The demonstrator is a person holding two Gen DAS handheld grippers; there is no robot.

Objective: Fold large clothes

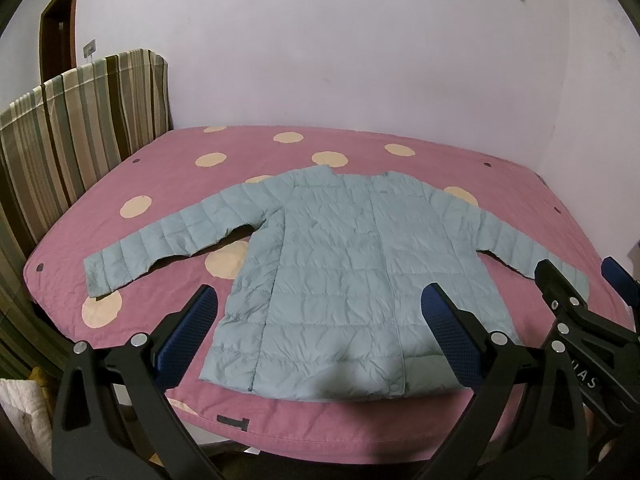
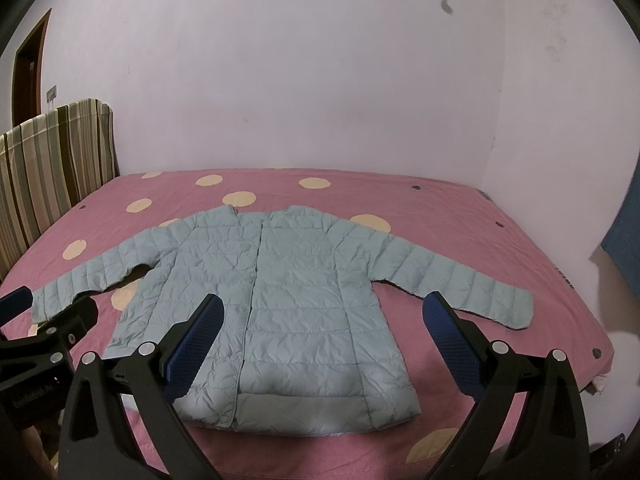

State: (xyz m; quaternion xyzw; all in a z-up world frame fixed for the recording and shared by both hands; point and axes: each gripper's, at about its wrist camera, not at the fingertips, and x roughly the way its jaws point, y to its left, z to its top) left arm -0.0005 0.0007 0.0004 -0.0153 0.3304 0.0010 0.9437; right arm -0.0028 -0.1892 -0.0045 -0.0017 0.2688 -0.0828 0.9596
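Observation:
A pale blue quilted jacket (image 1: 340, 264) lies flat and face up on the pink bed, both sleeves spread out to the sides, hem toward me. My left gripper (image 1: 320, 320) hovers open above the hem, its blue pads wide apart and empty. The right gripper (image 1: 592, 280) shows at the right edge of the left wrist view, near the right sleeve cuff. In the right wrist view the same jacket (image 2: 288, 300) fills the middle, and my right gripper (image 2: 320, 328) stands open over its lower half, holding nothing. The left gripper (image 2: 24, 312) pokes in at the left, by the left cuff.
The bed (image 1: 460, 160) has a pink cover with cream dots and meets a plain wall at the back. A striped cloth (image 1: 80, 128) hangs over the headboard on the left, beside a brown door (image 1: 60, 20). A blue panel (image 2: 624, 248) stands at the right.

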